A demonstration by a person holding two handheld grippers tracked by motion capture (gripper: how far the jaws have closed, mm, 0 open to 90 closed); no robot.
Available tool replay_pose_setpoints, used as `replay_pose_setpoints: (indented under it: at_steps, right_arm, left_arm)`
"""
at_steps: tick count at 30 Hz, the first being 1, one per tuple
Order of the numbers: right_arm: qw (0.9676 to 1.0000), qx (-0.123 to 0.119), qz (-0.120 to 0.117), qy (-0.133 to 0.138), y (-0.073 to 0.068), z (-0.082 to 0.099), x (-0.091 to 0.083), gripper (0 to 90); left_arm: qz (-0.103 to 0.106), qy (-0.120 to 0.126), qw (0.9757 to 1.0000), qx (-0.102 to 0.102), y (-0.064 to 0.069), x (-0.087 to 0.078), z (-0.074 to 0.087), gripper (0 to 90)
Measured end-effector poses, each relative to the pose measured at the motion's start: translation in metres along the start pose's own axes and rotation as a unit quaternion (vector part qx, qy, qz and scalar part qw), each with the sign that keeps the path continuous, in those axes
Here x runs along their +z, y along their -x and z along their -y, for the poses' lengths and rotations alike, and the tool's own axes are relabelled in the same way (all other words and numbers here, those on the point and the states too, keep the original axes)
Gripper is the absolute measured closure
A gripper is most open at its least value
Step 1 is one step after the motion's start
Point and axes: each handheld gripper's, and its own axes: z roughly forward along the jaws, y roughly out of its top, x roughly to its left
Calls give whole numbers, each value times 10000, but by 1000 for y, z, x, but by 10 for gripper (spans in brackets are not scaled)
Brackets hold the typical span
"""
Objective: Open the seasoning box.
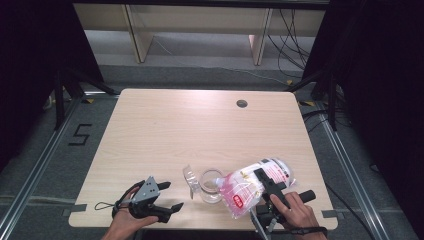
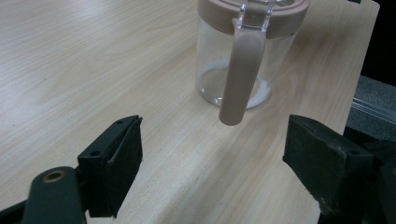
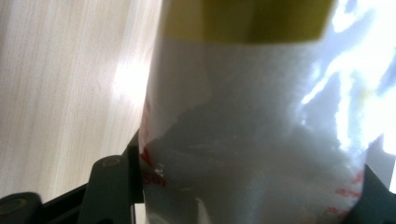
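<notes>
Wood-grain table (image 1: 165,130), grey floor (image 1: 40,165) around; left gripper (image 1: 167,196) wide, right gripper (image 1: 267,187) clamping bag (image 1: 250,185)

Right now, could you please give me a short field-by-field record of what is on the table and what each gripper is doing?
table: light wood
jar: clear glass, upright near the front edge, pink rim, lid flipped open to its left
jar contents: thin white layer at the bottom
bag: clear, red print, white grains, tilted toward the jar mouth
right gripper: shut on the bag
left gripper: open, holding nothing, left of the jar
</notes>
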Motion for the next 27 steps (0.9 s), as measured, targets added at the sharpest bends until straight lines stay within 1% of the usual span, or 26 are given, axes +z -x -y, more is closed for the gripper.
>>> replay_pose_setpoints:
  at_steps: [1,2,3,4,5,6,7,9,11,12,13,14,15,16,17,18,19,22,23,24,25,26,27]
  right_arm:
    - [9999,44,90,41,-2,0,1,426]
    - [9994,-339,63,11,4,-2,0,426]
    - [9995,-288,84,5,3,-2,0,426]
    - [9992,-324,202,133,2,-2,2,427]
    - [9993,-281,211,133,1,-2,1,427]
    - [9993,-375,-20,9,3,-2,0,428]
    - [9989,-421,199,77,2,-1,1,428]
    - [9983,-544,189,19,3,-1,1,429]
    - [9984,-531,183,-25,3,-1,0,430]
    - [9986,-502,116,-100,3,-1,-1,430]
    - [9990,-426,91,-121,2,-1,-1,431]
    - [9983,-557,156,-71,4,-2,0,432]
    - [9982,-575,140,-75,4,-2,0,432]
    - [9986,-508,107,-119,2,-1,0,432]
    - [9985,-509,102,-182,2,-1,-1,433]
    - [9983,-546,171,-119,2,-1,0,433]
    - [9977,-648,182,-60,4,-1,1,434]
    - [9979,-613,170,-113,4,-1,2,435]
    - [9982,-555,160,-160,3,-1,1,435]
    - [9979,-606,126,-182,4,-2,1,435]
    - [9974,-695,135,-130,6,-2,1,436]
    - [9976,-663,187,-95,6,-2,2,436]
    - [9976,-653,191,-105,5,-2,2,437]
  left_arm:
    - [4,-6,10000,21,0,0,0,191]
    - [-6,-19,10000,27,0,0,0,191]
    - [10,-13,10000,9,0,0,0,191]
    - [1,-44,10000,11,0,0,0,191]
    - [6,-44,10000,25,0,0,0,191]
    - [7,-49,10000,57,0,0,0,191]
    - [-6,-65,10000,61,0,-1,0,191]
    - [-10,-61,10000,55,0,-1,0,191]
    - [-8,-53,10000,15,0,0,0,191]
    - [43,-24,10000,1,0,1,0,191]
    - [43,-24,10000,1,0,1,0,191]
    - [50,-14,10000,-25,1,1,0,191]
    - [48,-36,10000,17,1,1,0,191]
    - [43,-36,10000,27,1,1,0,191]
    - [50,-43,10000,54,0,0,0,191]
    - [12,-51,10000,60,0,-1,0,191]
    - [22,-43,10000,61,0,-1,0,191]
    - [64,-38,10000,26,0,1,0,190]
    - [62,-22,10000,31,1,1,0,190]
    - [50,-51,9999,92,0,1,0,191]
    - [34,-18,10000,71,1,1,0,191]
    - [-23,-38,9999,90,1,-1,-1,191]
    - [-23,-38,9999,90,1,-1,-1,191]
